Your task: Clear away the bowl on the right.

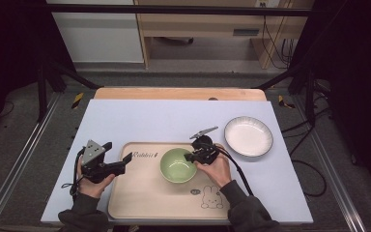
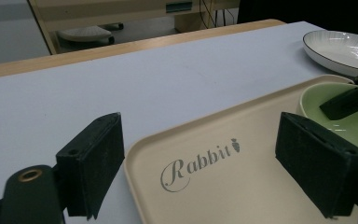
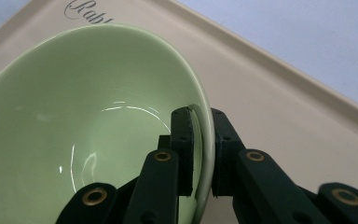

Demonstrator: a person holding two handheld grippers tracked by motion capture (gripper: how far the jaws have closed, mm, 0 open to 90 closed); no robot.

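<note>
A pale green bowl [image 1: 178, 165] [image 3: 88, 107] [image 2: 354, 116] stands on a beige tray [image 1: 145, 193] [image 2: 223, 186] [image 3: 279, 98] printed with "Rabbit" and a bunny. My right gripper [image 1: 191, 156] [image 3: 201, 140] is shut on the bowl's right rim, one jaw inside and one outside. My left gripper [image 1: 124, 160] [image 2: 200, 168] is open, its jaws spread over the tray's left corner with nothing between them. A white plate with a dark rim [image 1: 248, 136] [image 2: 342, 49] lies on the light mat to the right of the tray.
The tray lies on a pale blue mat [image 1: 174, 116] [image 2: 121, 88] over a wooden table [image 1: 178, 93]. Beyond the table's far edge stand wooden furniture [image 1: 207, 29] and cables [image 1: 275, 43]. Dark frame rails [image 1: 29, 145] run along both sides.
</note>
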